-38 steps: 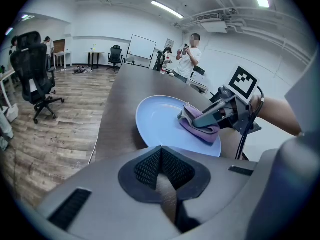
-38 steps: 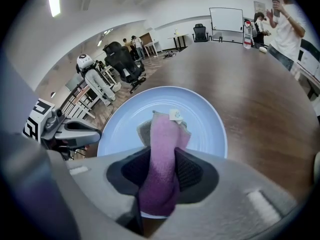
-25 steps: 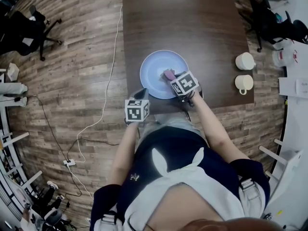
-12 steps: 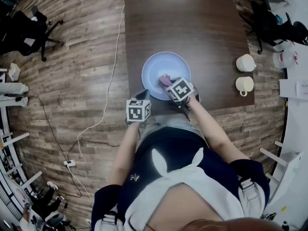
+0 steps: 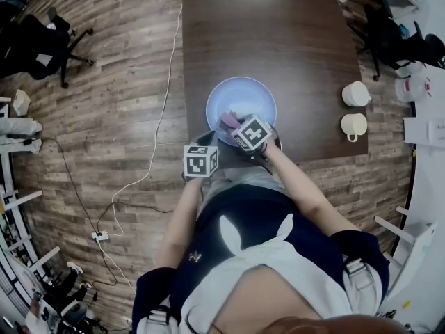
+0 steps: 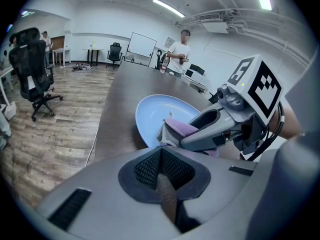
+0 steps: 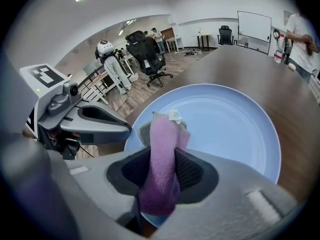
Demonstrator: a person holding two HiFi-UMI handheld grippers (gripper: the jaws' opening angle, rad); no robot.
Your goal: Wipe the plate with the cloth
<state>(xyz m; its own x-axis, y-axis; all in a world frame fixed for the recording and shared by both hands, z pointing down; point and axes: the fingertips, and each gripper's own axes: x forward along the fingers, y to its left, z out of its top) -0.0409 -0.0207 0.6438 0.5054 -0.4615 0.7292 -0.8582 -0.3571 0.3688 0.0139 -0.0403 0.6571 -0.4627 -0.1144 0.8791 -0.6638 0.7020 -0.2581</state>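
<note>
Dark worktop (image 5: pixel 278 40) standing on wood floor (image 5: pixel 104 103), office chair (image 5: pixel 35 44) upper left. Two mugs (image 5: pixel 354 94) sitting at right. R tongs (image 7: pixel 163 151) gripping purple cloth (image 7: pixel 161 184) on plate (image 5: pixel 243 92); L tongs (image 6: pixel 161 151) hovering closed, empty.

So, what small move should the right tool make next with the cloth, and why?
Probably sweep the cloth across the plate toward its far side. The right tool grips the cloth over the plate's near left part, and the wide blue surface beyond is bare.

Wood-plank floor (image 5: pixel 118 96) surrounds a dark table (image 5: pixel 278 33) (black office chair (image 5: pixel 35 44) at left).
</note>
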